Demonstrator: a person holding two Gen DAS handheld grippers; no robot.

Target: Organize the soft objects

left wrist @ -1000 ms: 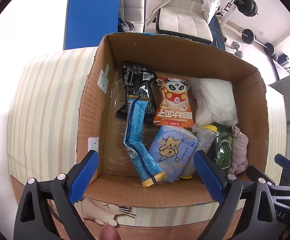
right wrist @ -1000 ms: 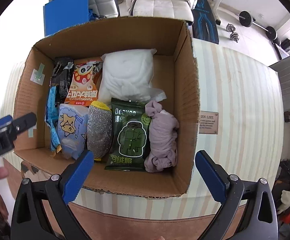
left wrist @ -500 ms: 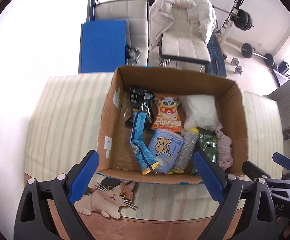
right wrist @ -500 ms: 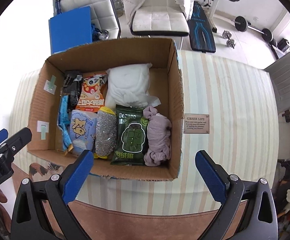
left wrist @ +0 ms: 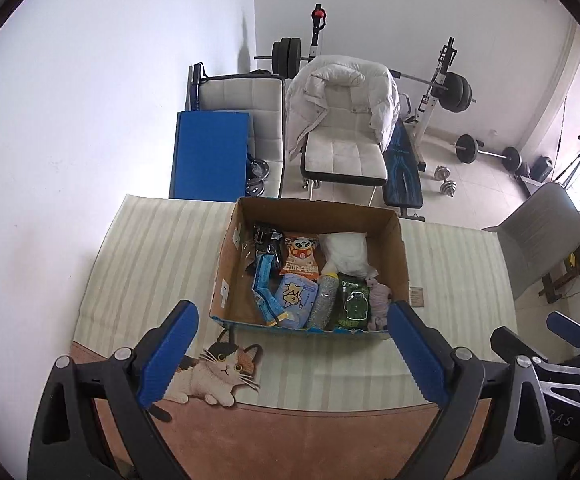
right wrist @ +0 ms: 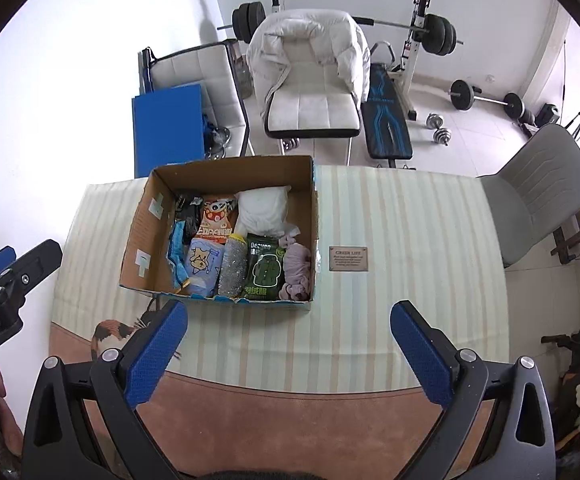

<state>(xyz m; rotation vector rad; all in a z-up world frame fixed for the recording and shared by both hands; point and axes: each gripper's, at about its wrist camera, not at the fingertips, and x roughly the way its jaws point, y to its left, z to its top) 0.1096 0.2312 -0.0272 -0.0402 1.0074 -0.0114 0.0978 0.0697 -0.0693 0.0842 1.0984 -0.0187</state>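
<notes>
Here both ridged blue tongs, left [left wrist: 292, 354] and right [right wrist: 287, 350], gape empty above the corrugated cardboard box [right wrist: 139, 236].

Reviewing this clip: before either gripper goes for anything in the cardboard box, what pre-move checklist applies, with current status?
1. Left gripper open, holding nothing: ok.
2. Right gripper open, holding nothing: ok.
3. Cardboard box open-topped, flat on the striped table: ok.
4. Soft items exposed: white bundle, pink cloth: ok.
5. Grippers positioned over the box: not ok, both are short of it.
6. Anything under the packets: cannot tell.
</notes>
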